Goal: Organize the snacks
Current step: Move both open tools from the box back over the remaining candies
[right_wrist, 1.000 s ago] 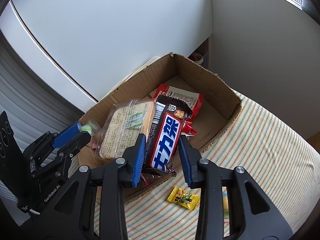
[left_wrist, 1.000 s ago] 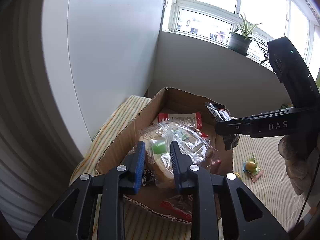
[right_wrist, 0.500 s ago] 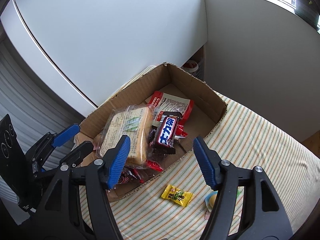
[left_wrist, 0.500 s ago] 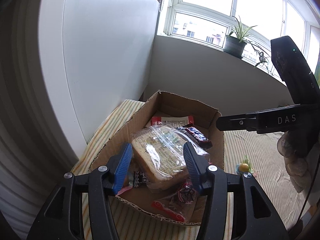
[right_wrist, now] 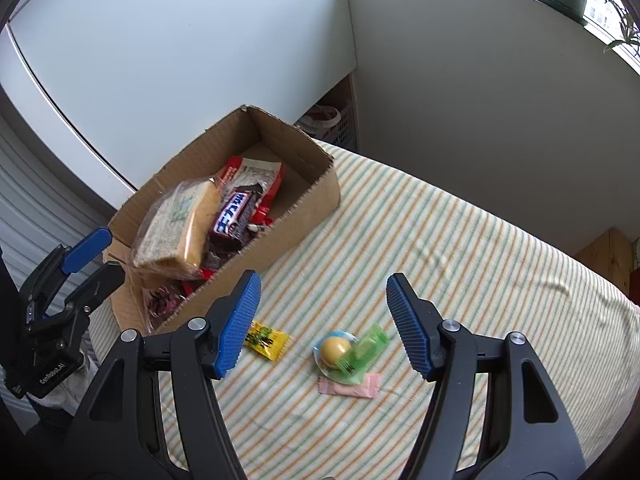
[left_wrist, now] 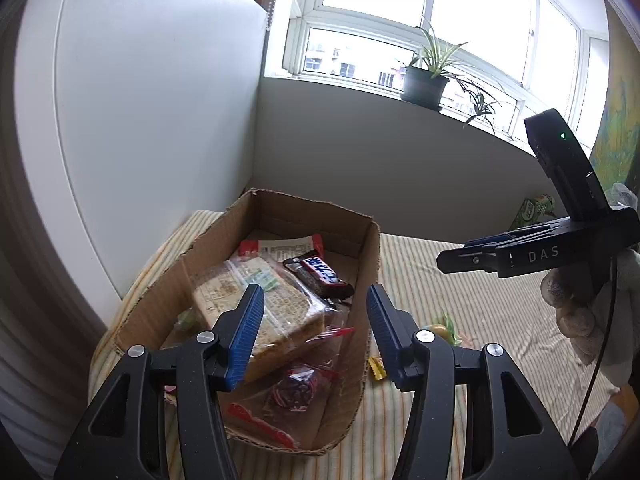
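Observation:
A cardboard box (left_wrist: pixel 370 256) (right_wrist: pixel 320 188) sits on a striped cloth. It holds a bagged bread slice (left_wrist: pixel 256 304) (right_wrist: pixel 176 224), a dark chocolate bar (left_wrist: pixel 320 274) (right_wrist: pixel 234 216), a red-and-white packet (left_wrist: pixel 280 246) (right_wrist: pixel 256 170) and a clear bag with red trim (left_wrist: pixel 288 392). My left gripper (left_wrist: pixel 314 332) is open and empty above the box's near end. My right gripper (right_wrist: pixel 324 322) is open and empty above loose sweets: a yellow candy (right_wrist: pixel 266 338), a yellow ball in a green wrapper (right_wrist: pixel 348 350) and a pink wrapper (right_wrist: pixel 352 386).
A white cabinet (left_wrist: pixel 140 100) stands left of the box, a grey wall behind it. Potted plants (left_wrist: pixel 426 80) sit on the window sill. A green packet (left_wrist: pixel 534 210) lies at the far right. The striped cloth (right_wrist: pixel 460 272) stretches right of the box.
Both grippers opened, leaving the bread and the chocolate bar in the box. Both then pulled back and up; the right one swung right over the loose sweets.

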### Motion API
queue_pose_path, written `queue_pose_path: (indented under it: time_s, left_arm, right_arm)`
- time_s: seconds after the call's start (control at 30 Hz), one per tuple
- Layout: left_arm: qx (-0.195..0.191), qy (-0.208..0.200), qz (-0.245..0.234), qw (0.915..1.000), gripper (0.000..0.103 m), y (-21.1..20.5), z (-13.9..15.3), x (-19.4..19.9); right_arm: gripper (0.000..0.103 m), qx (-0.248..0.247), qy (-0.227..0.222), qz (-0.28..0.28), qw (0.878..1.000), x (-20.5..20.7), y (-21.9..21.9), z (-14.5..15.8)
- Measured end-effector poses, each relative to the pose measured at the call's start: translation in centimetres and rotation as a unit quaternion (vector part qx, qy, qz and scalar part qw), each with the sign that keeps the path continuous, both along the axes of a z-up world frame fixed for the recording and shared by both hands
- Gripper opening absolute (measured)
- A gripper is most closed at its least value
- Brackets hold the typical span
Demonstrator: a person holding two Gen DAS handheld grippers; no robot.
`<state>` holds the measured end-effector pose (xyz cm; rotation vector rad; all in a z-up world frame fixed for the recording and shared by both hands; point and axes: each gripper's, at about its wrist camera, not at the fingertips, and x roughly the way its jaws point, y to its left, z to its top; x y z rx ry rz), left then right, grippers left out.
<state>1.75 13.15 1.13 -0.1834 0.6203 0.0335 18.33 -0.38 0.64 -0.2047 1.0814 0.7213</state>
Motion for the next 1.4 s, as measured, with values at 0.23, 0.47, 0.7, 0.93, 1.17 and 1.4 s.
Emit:
queue_pose_path:
  time_s: [0.23, 0.47, 0.7, 0.93, 1.17, 1.4]
  left_arm:
    - [-0.007, 0.009, -0.065, 0.9978, 0.052, -4.3, -0.5, 0.2]
    - [0.007, 0.06, -0.14, 0.9883, 0.051, -9.6, -3.0, 1.4]
    - [0.014, 0.094, -0.158, 0.9828, 0.042, -11.0, -4.8, 2.7]
    - [0.011, 0.115, -0.151, 0.9818, 0.035, -10.8, -5.7, 4.3]
    - [0.014, 0.134, -0.153, 0.979, 0.035, -11.9, -6.5, 6.3]
    - [0.015, 0.156, -0.133, 0.9786, 0.035, -12.5, -7.6, 9.0]
  right_arm:
    - [0.068, -0.029, 0.022, 0.011, 0.999, 0.1, -2.2, -2.4]
    - [0.068, -0.044, 0.069, 0.032, 0.996, -0.2, -2.2, -5.7]
    - [0.057, -0.029, 0.112, 0.012, 0.993, 0.8, -2.2, -7.8]
    - [0.044, -0.005, 0.138, -0.008, 0.99, 2.2, -2.5, -8.8]
    - [0.034, -0.023, 0.13, -0.006, 0.991, 2.9, -2.7, -9.0]
    - [0.033, -0.03, 0.124, -0.012, 0.992, 4.6, -4.1, -9.3]
